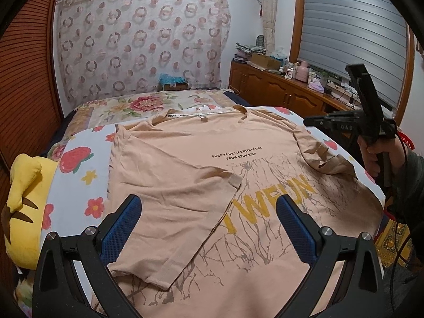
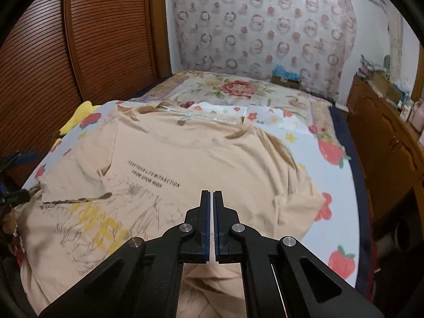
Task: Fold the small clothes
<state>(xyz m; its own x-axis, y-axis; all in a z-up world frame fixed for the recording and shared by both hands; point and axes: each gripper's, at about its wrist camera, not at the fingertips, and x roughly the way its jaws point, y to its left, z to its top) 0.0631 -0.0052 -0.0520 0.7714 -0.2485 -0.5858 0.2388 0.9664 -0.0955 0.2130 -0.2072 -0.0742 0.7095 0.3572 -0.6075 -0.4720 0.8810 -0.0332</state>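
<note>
Beige T-shirt [image 1: 238, 164] lies front-up on the bed [image 1: 76, 185], collar toward the far end, printed text and yellow lettering showing. Its left side is already folded in: left sleeve flap [image 1: 169, 198] lies across the chest, edge running diagonally over the yellow letters, so the first side fold looks done and the other side is next. Right sleeve [image 1: 323, 156] is bunched and wrinkled, not yet folded. Left gripper [image 1: 209, 220] hovers just above the folded flap with jaws spread wide and nothing between them, probably just let go of the cloth there or ready to flatten it. Right gripper [image 2: 211, 212] has its jaws pressed together, blue pads nearly touching; no cloth visible between the tips, though fabric right under the tips is hidden, so I'd say closed empty, not certain. It sits above the shirt's lower middle, pointing toward the collar, with the unfolded right sleeve [image 2: 296, 201] off to its right and near. From the left wrist view, the right gripper [image 1: 352, 124] is held up in a hand [image 1: 376, 156] at the shirt's right edge, above the bunched sleeve, likely staged to take that side. Yellow plush toy [image 1: 23, 212] sits at the bed's left edge, apart from the shirt.
</note>
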